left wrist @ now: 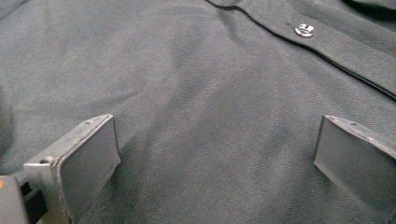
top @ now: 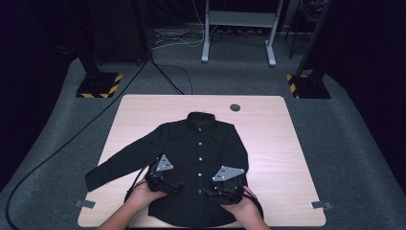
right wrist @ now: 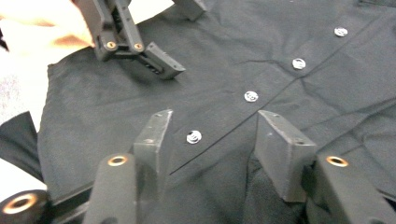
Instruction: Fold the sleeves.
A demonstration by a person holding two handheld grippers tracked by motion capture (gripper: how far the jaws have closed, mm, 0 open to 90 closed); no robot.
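Black buttoned shirt [top: 198, 143] laid flat, front up, on a light wooden table [top: 277, 143], collar away from the person. Left gripper [top: 163, 184] and right gripper [top: 222, 191], one in each hand, rest on the lower shirt front, either side of the button line.

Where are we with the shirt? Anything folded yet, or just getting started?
Early. Done: the shirt lies flat, buttoned, collar away, one sleeve spread out. In hand: the left gripper and right gripper sit open over the lower front, gripping nothing. Left: no fold shows yet, so all of it, judging by the flat body.
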